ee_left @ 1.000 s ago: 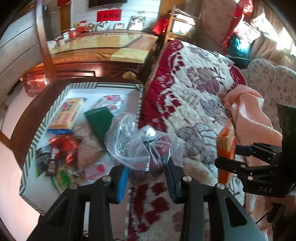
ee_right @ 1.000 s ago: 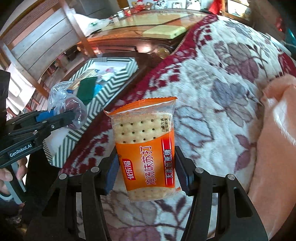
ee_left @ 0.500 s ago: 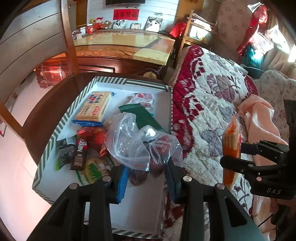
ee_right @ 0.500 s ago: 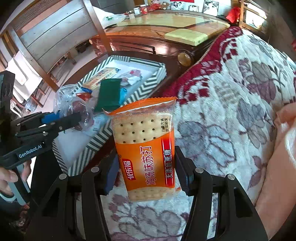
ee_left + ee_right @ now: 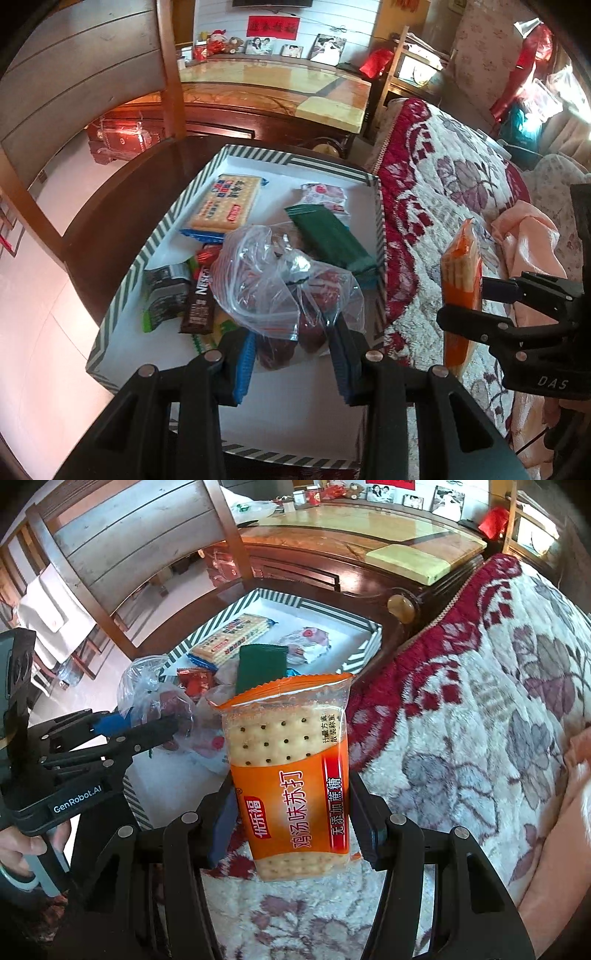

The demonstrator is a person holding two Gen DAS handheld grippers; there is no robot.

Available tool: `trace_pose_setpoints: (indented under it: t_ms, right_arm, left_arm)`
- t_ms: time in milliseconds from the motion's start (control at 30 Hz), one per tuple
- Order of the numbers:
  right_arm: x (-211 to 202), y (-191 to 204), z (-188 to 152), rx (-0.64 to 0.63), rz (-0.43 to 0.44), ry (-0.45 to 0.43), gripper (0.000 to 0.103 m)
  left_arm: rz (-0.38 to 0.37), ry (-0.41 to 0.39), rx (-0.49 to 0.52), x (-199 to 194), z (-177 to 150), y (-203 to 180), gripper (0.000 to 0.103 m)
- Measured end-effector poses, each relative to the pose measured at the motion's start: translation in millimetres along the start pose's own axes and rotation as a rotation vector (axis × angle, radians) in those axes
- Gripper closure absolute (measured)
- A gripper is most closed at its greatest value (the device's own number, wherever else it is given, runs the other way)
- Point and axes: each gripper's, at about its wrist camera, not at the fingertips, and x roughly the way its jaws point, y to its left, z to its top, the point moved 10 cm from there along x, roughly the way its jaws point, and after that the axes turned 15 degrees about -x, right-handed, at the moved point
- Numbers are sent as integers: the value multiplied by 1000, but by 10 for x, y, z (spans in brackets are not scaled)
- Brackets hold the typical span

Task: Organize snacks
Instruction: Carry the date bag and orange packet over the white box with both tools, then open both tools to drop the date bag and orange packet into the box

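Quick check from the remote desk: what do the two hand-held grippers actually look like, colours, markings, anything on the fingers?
Both are matte black plastic with silver screw heads. The left hand-held gripper has bright blue finger pads and white "GenRobot.AI" lettering on its side. The right hand-held gripper has darker navy pads and reads "DAS". A grey trigger sits under the left one, with bare fingers around it.

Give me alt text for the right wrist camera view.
The right gripper holds an orange soda cracker packet upright above a red and white floral blanket. At left, the left gripper grips a clear plastic bag over a striped box of snacks.
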Motion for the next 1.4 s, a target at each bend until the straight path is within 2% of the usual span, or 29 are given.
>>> trace_pose_setpoints:
  t_ms: [667, 1167, 1400]
  right_arm:
    - [374, 285, 509, -66, 43, 40, 48]
    - [816, 242, 858, -41, 41, 85, 50]
    - [1005, 195, 1023, -6, 20, 75, 50]
  left_arm:
    - [39, 10, -62, 80, 78, 378, 64]
    - [49, 29, -75, 172, 69, 467, 64]
    - [56, 30, -71, 210, 82, 442, 64]
